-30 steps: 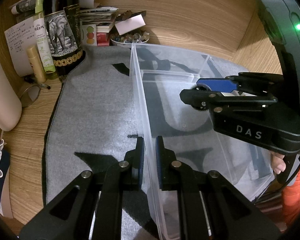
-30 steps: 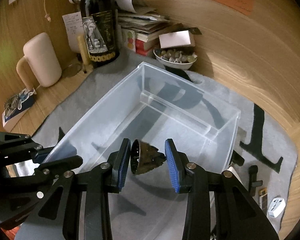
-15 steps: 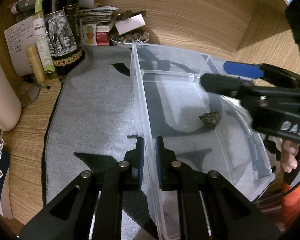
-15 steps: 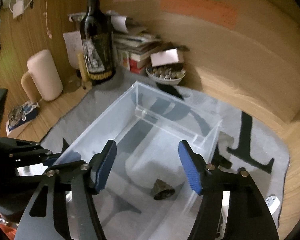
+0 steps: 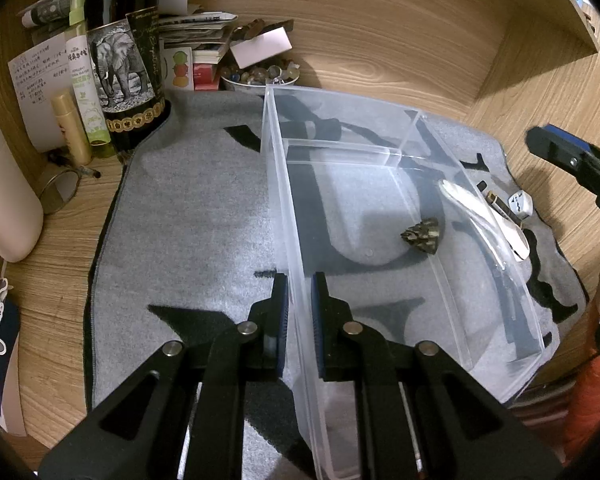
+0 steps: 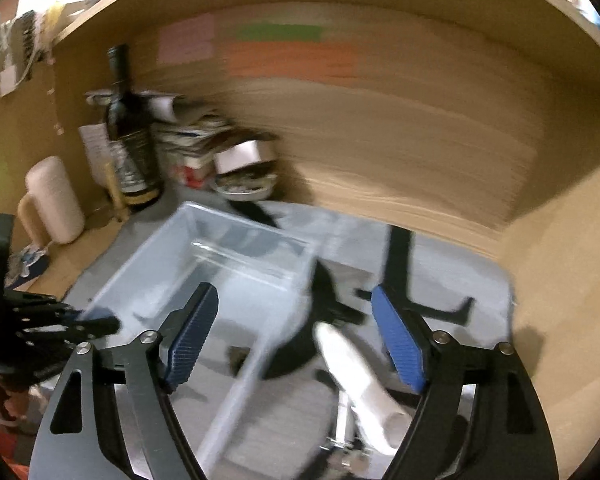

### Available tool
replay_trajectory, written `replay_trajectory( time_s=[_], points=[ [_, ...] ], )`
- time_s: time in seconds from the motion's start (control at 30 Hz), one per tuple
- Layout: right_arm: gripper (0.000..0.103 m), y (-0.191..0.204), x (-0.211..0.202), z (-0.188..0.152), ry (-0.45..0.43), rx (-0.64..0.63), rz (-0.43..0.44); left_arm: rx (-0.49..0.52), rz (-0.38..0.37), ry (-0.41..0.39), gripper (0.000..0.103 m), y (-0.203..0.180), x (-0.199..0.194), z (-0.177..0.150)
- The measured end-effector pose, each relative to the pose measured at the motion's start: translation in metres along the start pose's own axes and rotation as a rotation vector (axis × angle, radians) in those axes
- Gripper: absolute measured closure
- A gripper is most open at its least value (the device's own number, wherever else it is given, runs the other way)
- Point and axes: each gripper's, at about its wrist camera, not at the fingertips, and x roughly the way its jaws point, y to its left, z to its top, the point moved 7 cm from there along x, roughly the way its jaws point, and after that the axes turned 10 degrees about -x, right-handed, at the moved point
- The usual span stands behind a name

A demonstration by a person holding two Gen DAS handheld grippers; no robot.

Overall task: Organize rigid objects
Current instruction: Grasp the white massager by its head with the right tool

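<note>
A clear plastic bin (image 5: 400, 152) with a divider stands on a grey felt mat (image 5: 196, 208). A dark jagged rock (image 5: 422, 234) lies on the bin's floor. My left gripper (image 5: 299, 304) is shut on the bin's left wall. My right gripper (image 6: 296, 336) is open and empty, raised to the right of the bin (image 6: 236, 256); it shows at the right edge of the left wrist view (image 5: 572, 160). A white oblong object (image 6: 356, 376) lies on the mat below it. The right wrist view is blurred.
A wine bottle (image 5: 124, 56), small bottles, a cream jug (image 5: 4, 200), stacked books and a bowl of stones (image 5: 260, 76) crowd the back left. Small items (image 5: 516, 208) lie on the mat right of the bin. Wooden walls enclose the desk.
My right gripper opened and dropped the rock into the bin, then rose and swung right, out over the mat. My left gripper kept its hold on the bin wall.
</note>
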Motion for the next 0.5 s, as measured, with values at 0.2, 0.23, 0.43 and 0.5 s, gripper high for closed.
replay_trajectory(
  time_s=[0.2,0.23,0.43,0.5],
  points=[
    [0.025,-0.035,-0.004,-0.030,0.046,0.062,-0.080,0.001,0.001,0.000,0.092,-0.001,0.000,0.001],
    [0.025,-0.039,-0.003,-0.037,0.062,0.072,-0.087,0.003,0.001,0.000,0.092,0.000,0.000,0.000],
    [0.025,-0.057,0.016,-0.077,0.158,0.136,-0.089,0.002,0.001,0.002,0.092,0.000,0.000,0.000],
    [0.025,-0.060,0.022,-0.089,0.187,0.153,-0.082,0.003,0.004,0.003,0.092,0.001,-0.001,0.000]
  ],
)
